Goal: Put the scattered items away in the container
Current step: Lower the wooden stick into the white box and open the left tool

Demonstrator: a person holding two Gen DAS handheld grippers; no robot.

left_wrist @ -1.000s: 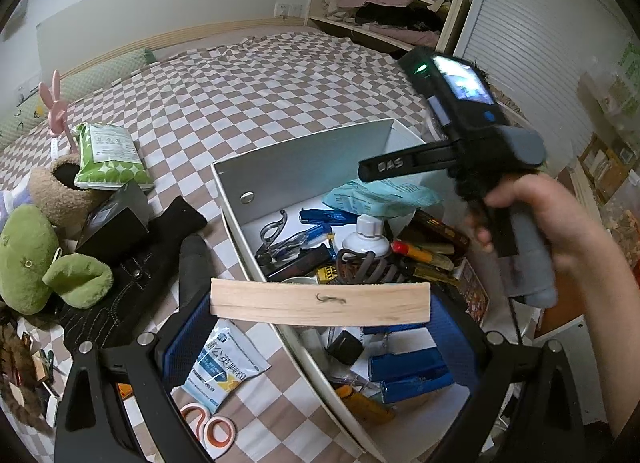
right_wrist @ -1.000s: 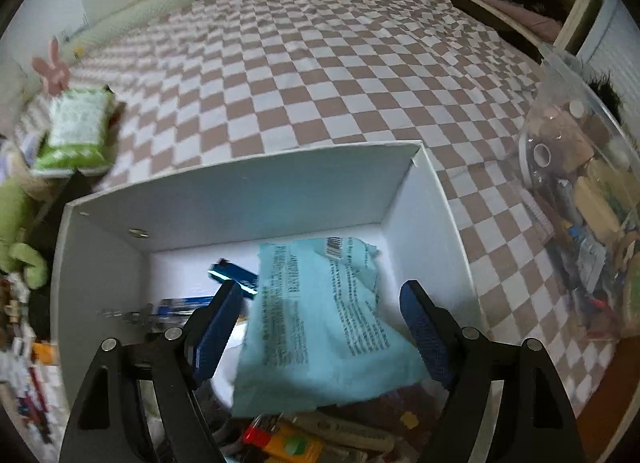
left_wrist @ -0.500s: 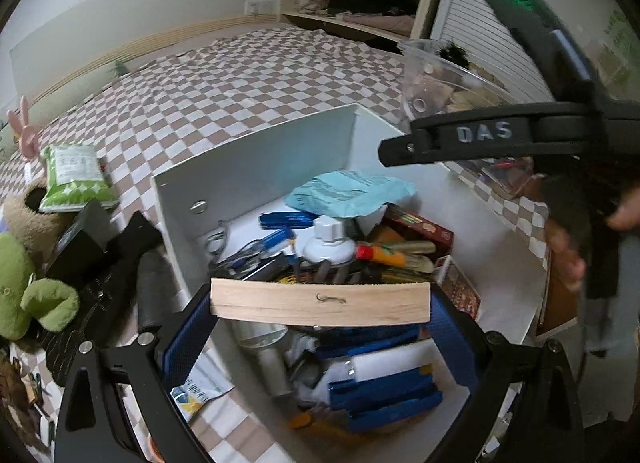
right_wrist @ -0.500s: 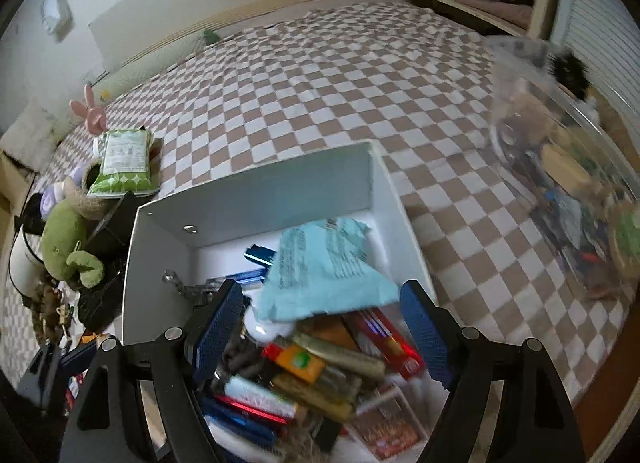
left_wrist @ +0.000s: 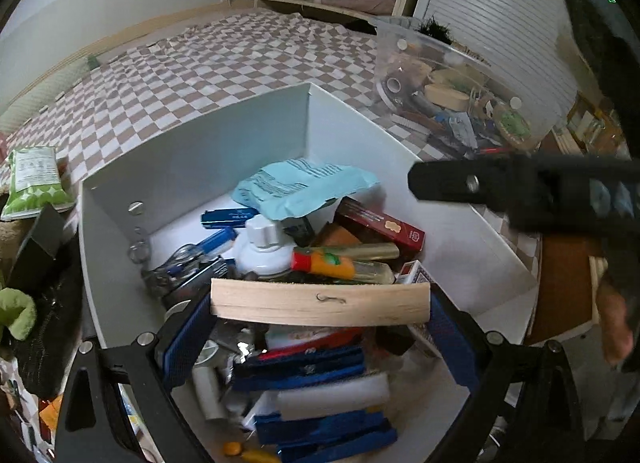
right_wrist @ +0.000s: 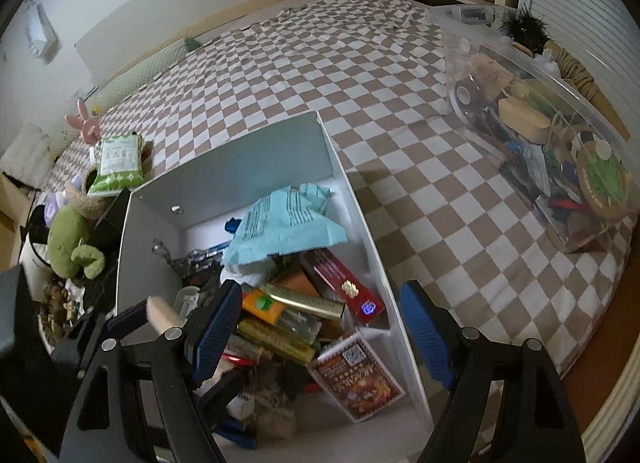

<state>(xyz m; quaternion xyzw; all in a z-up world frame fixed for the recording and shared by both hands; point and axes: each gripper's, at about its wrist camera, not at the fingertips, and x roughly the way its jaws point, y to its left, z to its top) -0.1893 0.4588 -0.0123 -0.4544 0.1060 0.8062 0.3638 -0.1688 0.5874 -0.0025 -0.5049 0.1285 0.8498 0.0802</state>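
Observation:
A white open box point(left_wrist: 200, 151) point(right_wrist: 240, 167) stands on the checkered bedspread, packed with several items. Among them are a teal packet point(left_wrist: 304, 187) point(right_wrist: 280, 227), a red carton point(left_wrist: 380, 223) point(right_wrist: 340, 283) and a white bottle point(left_wrist: 264, 247). My left gripper point(left_wrist: 318, 315) hovers over the box's near end, shut on a flat wooden strip point(left_wrist: 320, 303) held crosswise. The strip's end point(right_wrist: 160, 313) shows at the lower left of the right wrist view. My right gripper point(right_wrist: 320, 323) stands open and empty above the box's right side. Its black body point(left_wrist: 520, 187) crosses the left wrist view.
A clear plastic tub point(left_wrist: 460, 103) point(right_wrist: 540, 143) full of odds and ends sits right of the box. Left of it lie a green snack bag point(left_wrist: 34, 175) point(right_wrist: 118, 165), a green plush toy point(right_wrist: 72, 243) and black cloth point(left_wrist: 44, 303). The bed's edge runs at the right.
My left gripper has carried the wooden strip rightward, from the box's left rim to over its contents. My right gripper has drawn back and up from the teal packet.

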